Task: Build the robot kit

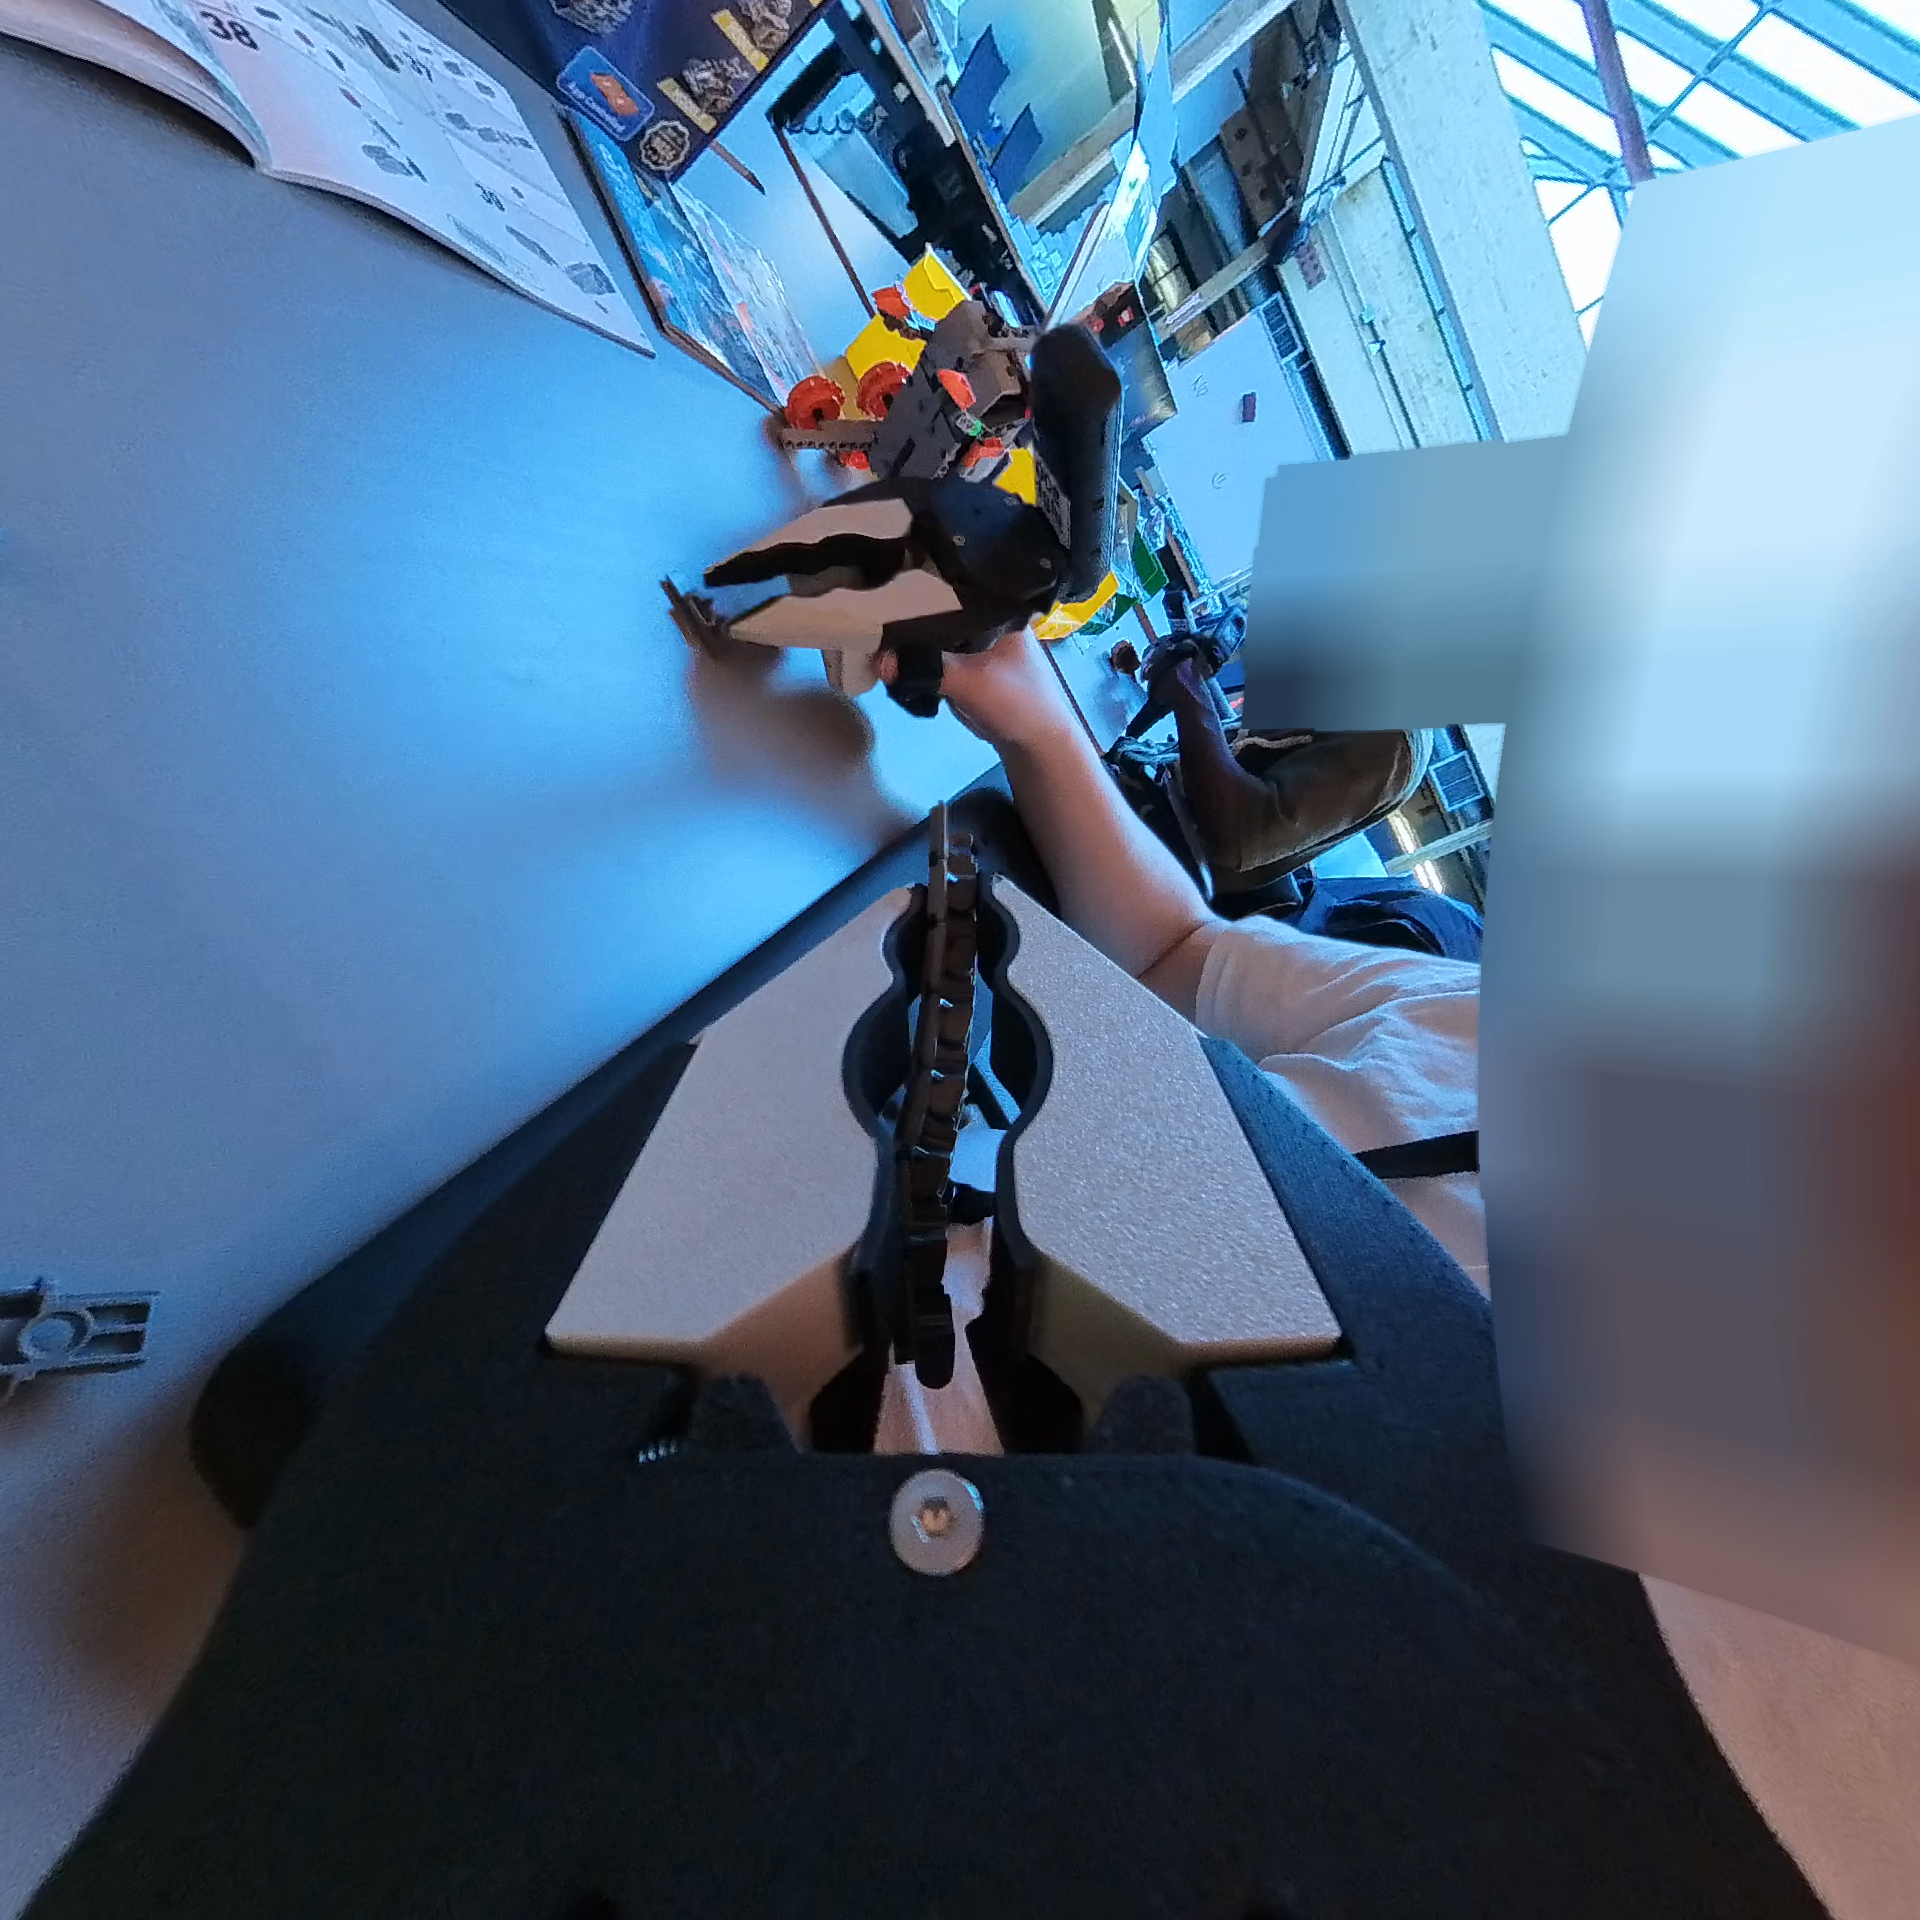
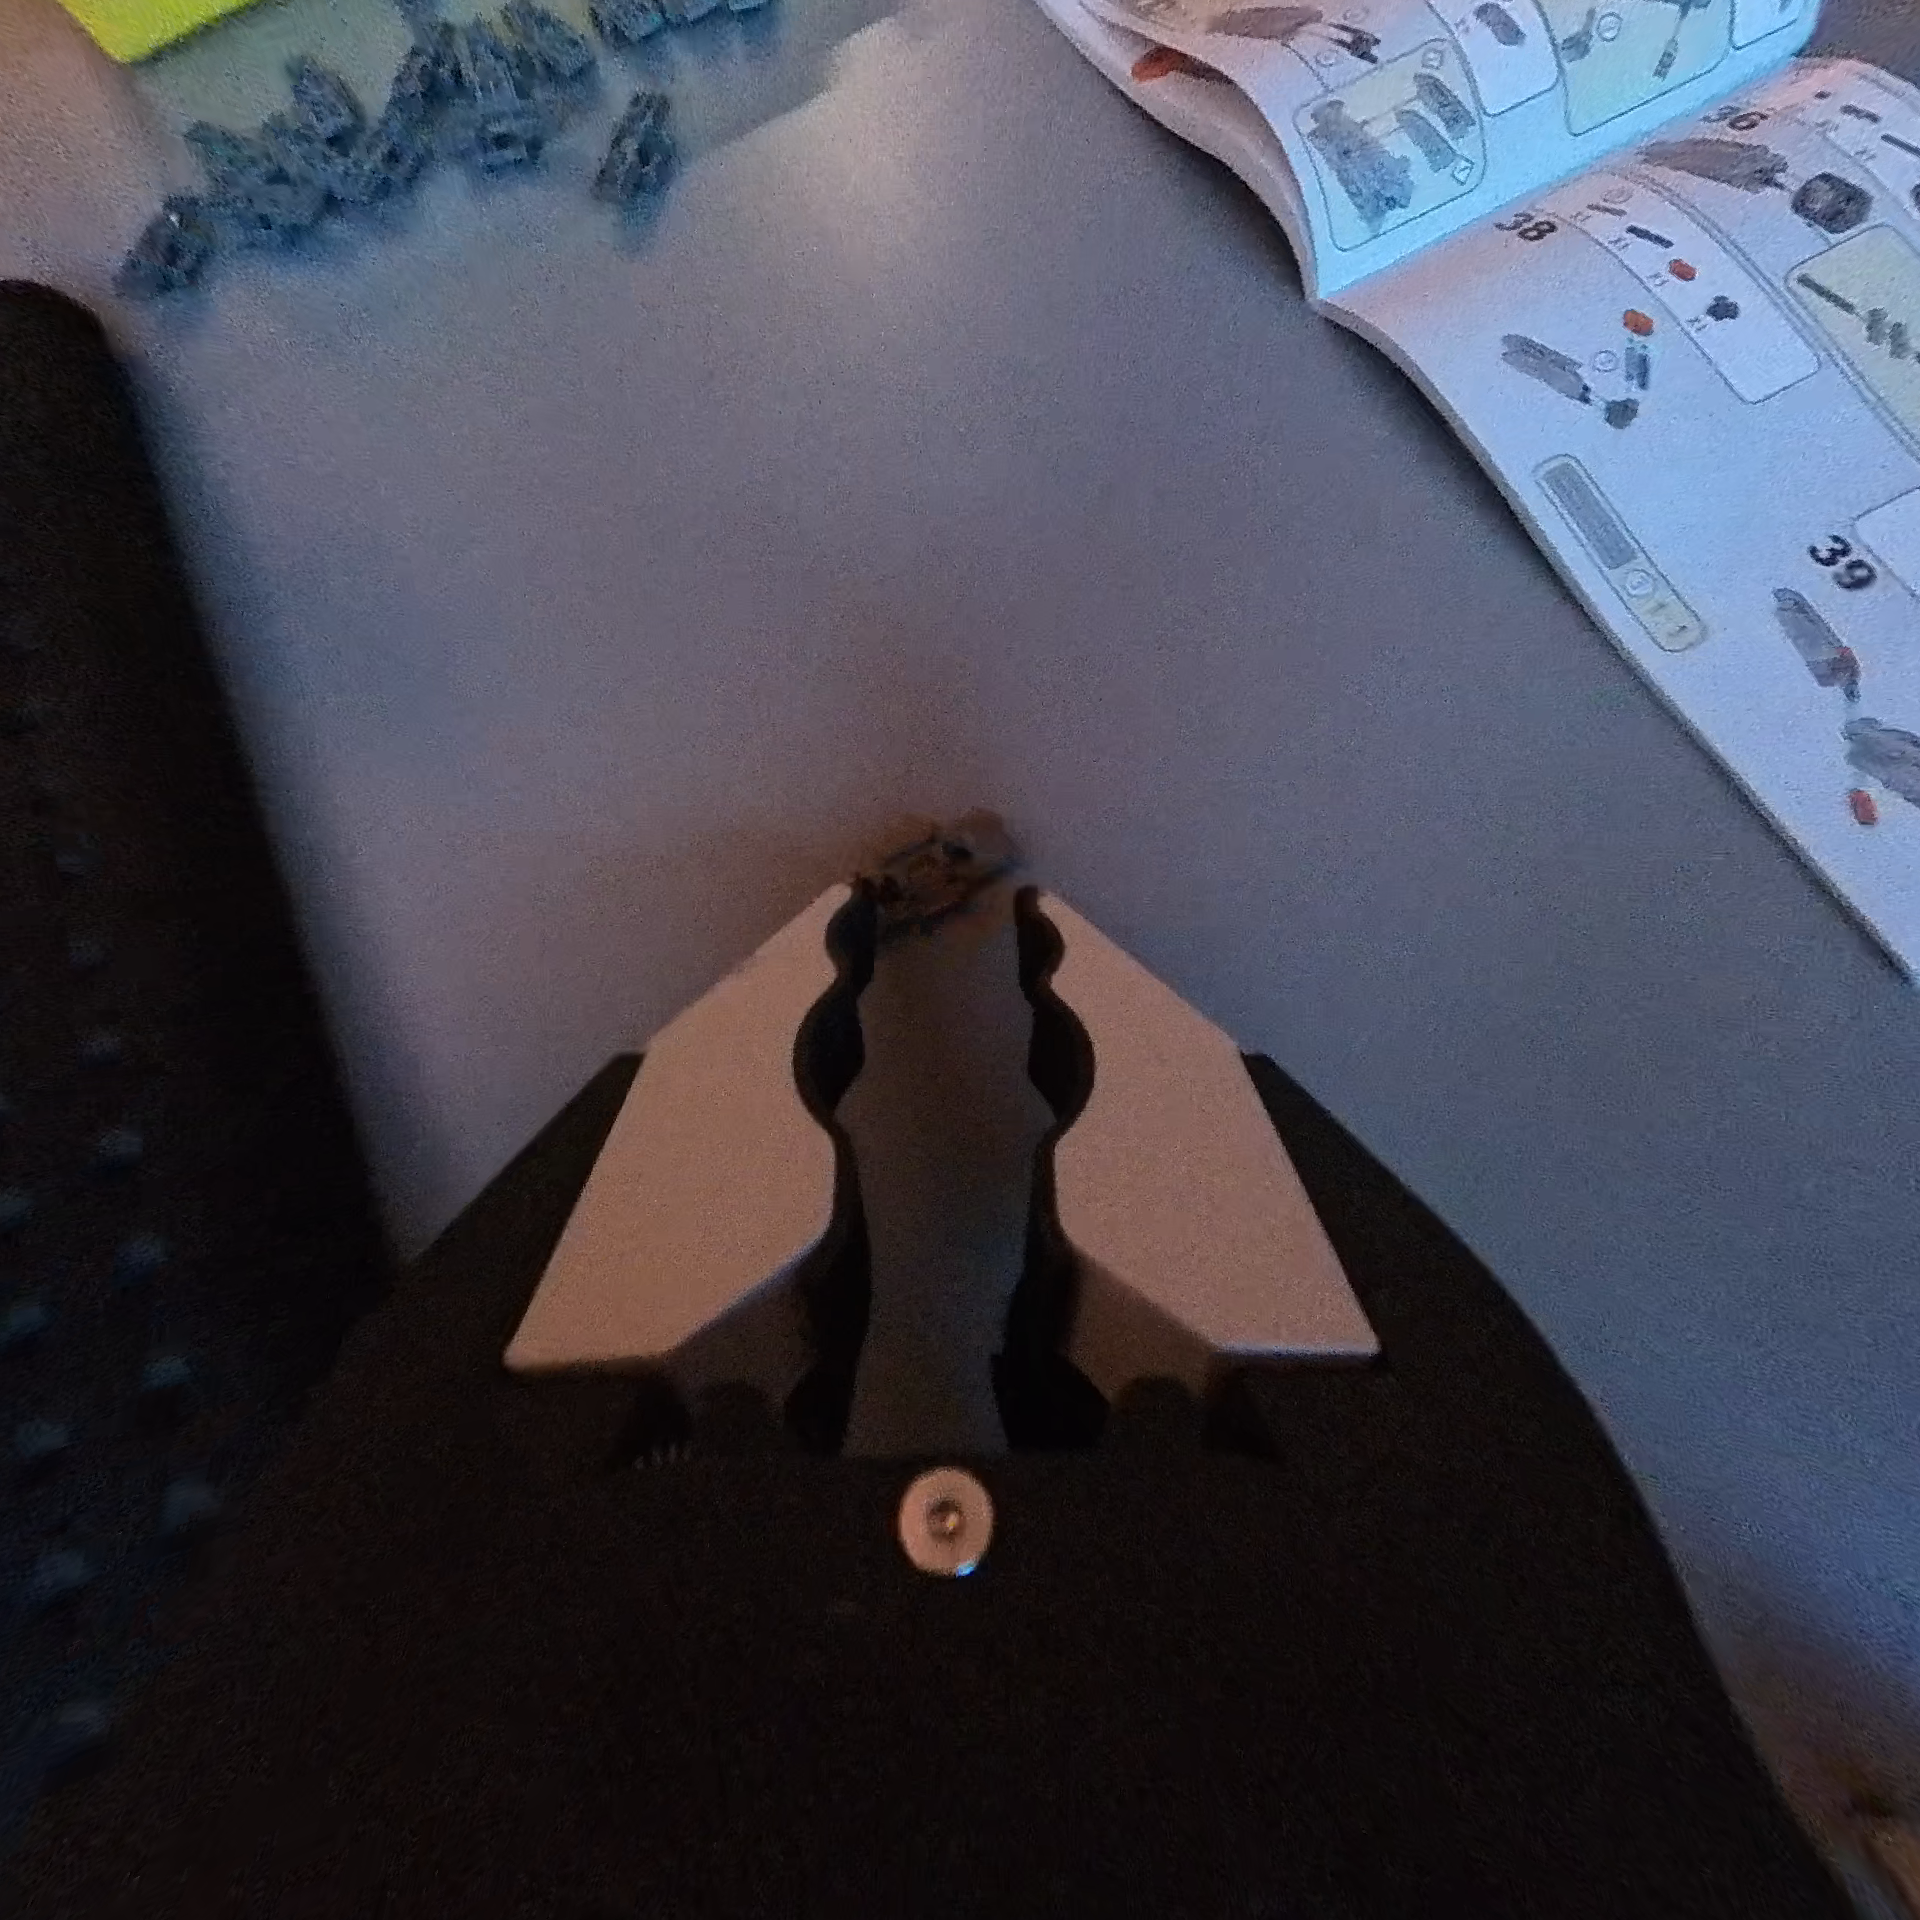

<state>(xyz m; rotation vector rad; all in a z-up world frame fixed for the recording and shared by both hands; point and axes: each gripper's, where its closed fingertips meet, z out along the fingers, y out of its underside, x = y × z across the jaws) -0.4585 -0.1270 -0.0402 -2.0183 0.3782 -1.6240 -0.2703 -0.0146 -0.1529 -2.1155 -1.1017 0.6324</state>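
My left gripper [image 1: 951, 894] is shut on a dark chain of small linked plastic pieces [image 1: 935, 1091] that runs lengthwise between its fingers and sticks out past the tips. It is held above the near edge of the grey table [image 1: 312, 623]. My right gripper [image 2: 940, 904] is open and low over the table [image 2: 727, 520]. Its tips are at a small brown and grey plastic piece [image 2: 930, 868] that lies on the surface, nearer the left finger. The left wrist view shows the right gripper [image 1: 717, 601] farther off, held by a hand, tips down at that small piece [image 1: 691, 615].
A part-built model of yellow, orange and dark pieces [image 1: 914, 395] stands behind the right gripper. An open instruction booklet [image 2: 1610, 364] lies to the right, and a colourful box [image 1: 675, 83] beyond it. Several loose grey pieces [image 2: 416, 135] lie far left. A dark blurred object [image 2: 104, 935] fills the left edge. One grey piece [image 1: 62, 1340] lies alone.
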